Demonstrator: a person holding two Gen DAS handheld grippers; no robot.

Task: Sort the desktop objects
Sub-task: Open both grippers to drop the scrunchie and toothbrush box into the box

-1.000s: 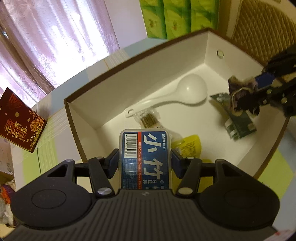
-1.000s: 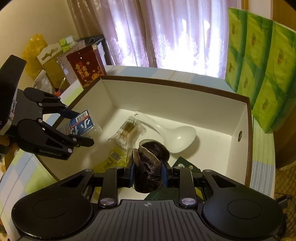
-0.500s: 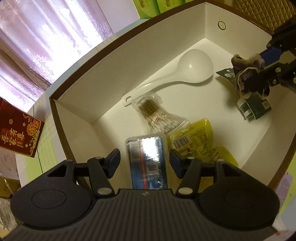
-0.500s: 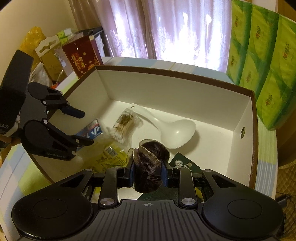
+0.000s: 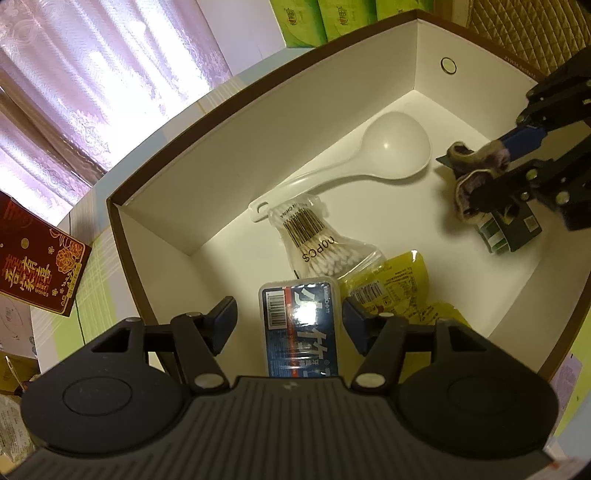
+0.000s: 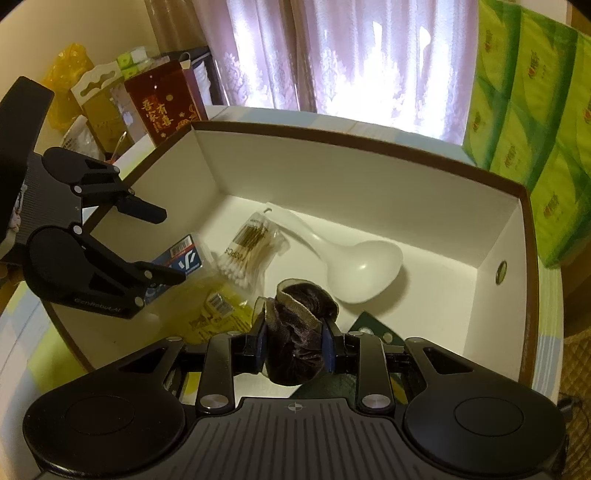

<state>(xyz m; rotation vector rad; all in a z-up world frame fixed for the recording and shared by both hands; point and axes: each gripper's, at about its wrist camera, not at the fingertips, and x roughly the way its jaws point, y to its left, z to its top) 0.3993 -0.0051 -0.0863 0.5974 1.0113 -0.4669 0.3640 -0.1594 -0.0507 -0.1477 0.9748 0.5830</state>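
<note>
A brown-rimmed white box (image 5: pixel 155 177) (image 6: pixel 369 147) holds a white ladle (image 5: pixel 391 151) (image 6: pixel 354 266), a cotton swab bag (image 5: pixel 321 247) (image 6: pixel 251 251), a yellow packet (image 5: pixel 391 284) (image 6: pixel 218 310) and a dark green packet (image 5: pixel 513 229) (image 6: pixel 373 325). A blue toothpick case (image 5: pixel 299 325) (image 6: pixel 184 258) lies on the box floor below my left gripper (image 5: pixel 290 317) (image 6: pixel 162 243), which is open with gaps on both sides. My right gripper (image 6: pixel 295 339) (image 5: pixel 491 173) is shut on a dark brown hair scrunchie (image 6: pixel 299 328) (image 5: pixel 469 177), held above the green packet.
A red gift box (image 5: pixel 37 266) (image 6: pixel 166 99) stands outside the box's left end on the checked tablecloth. Green tissue packs (image 6: pixel 528 110) (image 5: pixel 332 18) stand behind the far side. Cluttered bags and cartons (image 6: pixel 85 92) sit at the far left by the curtain.
My left gripper opened and released the toothpick case, which now lies on the box floor beside the yellow packet. The right gripper stays shut on the scrunchie, nearly in the same place.
</note>
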